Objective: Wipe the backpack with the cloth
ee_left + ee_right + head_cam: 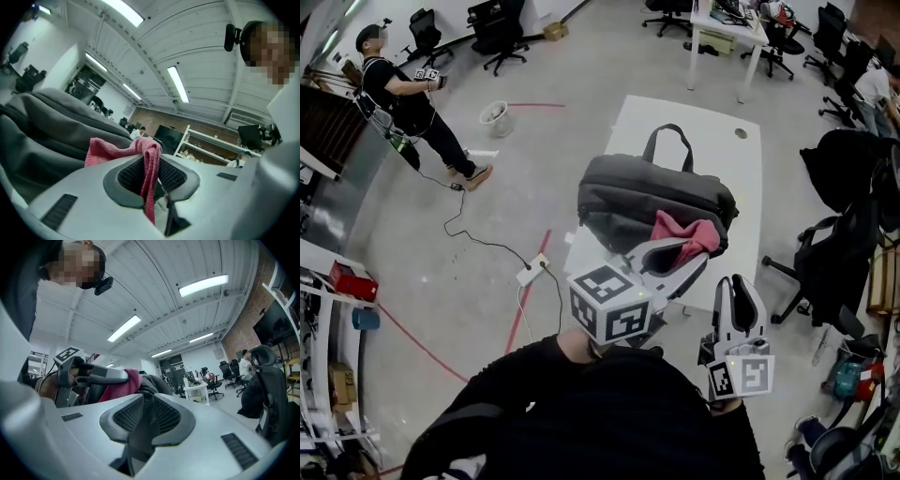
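Seen from above, a white table (656,112) fills the centre of the frame. A dark grey backpack (647,192) lies across it, with its carry handle pointing to the top of the frame. The bag looks closed, and nothing of its inside shows.

A pink cloth (689,234) is bunched on the lower right part of the bag. The left gripper (692,251) reaches up from the lower centre of the frame. Its jaws are clamped on a fold of the cloth, which hangs down between the ribbed pads (131,176), and the cloth rests against the bag's side.

The right gripper (739,281) is at the lower right, off the table's near edge and apart from the bag. Its jaws are drawn almost together, with only a thin dark slit between the pads. It cannot be told whether anything sits in that slit.

In the upper left, a white bin (497,118) stands on the floor, its contents too small to make out. Beyond it a person (403,94) stands.
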`<move>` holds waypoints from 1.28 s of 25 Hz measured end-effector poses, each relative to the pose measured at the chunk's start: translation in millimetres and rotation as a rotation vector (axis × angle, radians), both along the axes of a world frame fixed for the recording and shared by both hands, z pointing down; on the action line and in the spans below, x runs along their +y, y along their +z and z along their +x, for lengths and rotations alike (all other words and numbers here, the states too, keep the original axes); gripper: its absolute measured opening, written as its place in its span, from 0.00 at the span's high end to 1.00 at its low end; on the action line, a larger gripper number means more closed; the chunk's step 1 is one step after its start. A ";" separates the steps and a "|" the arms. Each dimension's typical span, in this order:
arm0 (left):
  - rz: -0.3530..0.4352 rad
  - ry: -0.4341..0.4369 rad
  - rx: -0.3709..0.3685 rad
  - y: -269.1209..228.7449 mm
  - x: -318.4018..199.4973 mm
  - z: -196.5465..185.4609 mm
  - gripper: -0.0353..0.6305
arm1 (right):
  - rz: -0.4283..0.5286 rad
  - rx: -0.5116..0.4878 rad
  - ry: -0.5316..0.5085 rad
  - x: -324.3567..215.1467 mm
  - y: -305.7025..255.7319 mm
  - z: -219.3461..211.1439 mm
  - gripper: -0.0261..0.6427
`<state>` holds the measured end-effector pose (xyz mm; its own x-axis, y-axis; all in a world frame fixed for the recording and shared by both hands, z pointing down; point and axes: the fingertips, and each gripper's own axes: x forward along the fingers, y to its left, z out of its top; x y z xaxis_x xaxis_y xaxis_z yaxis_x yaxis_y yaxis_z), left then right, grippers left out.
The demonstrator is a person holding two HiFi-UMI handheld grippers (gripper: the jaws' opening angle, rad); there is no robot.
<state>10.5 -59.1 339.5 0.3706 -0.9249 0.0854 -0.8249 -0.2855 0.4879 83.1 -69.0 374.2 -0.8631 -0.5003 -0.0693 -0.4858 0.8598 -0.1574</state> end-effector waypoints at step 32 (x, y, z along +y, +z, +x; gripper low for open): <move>-0.049 -0.119 0.300 72.8 116.1 -128.4 0.82 | -0.274 0.037 -0.437 60.5 80.2 -76.0 0.67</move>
<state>-117.9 57.1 412.3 0.2753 -0.9608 0.0338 -0.6685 -0.1660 0.7249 7.0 -8.5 454.4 -0.9949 -0.0885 0.0479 -0.1002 0.9133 -0.3948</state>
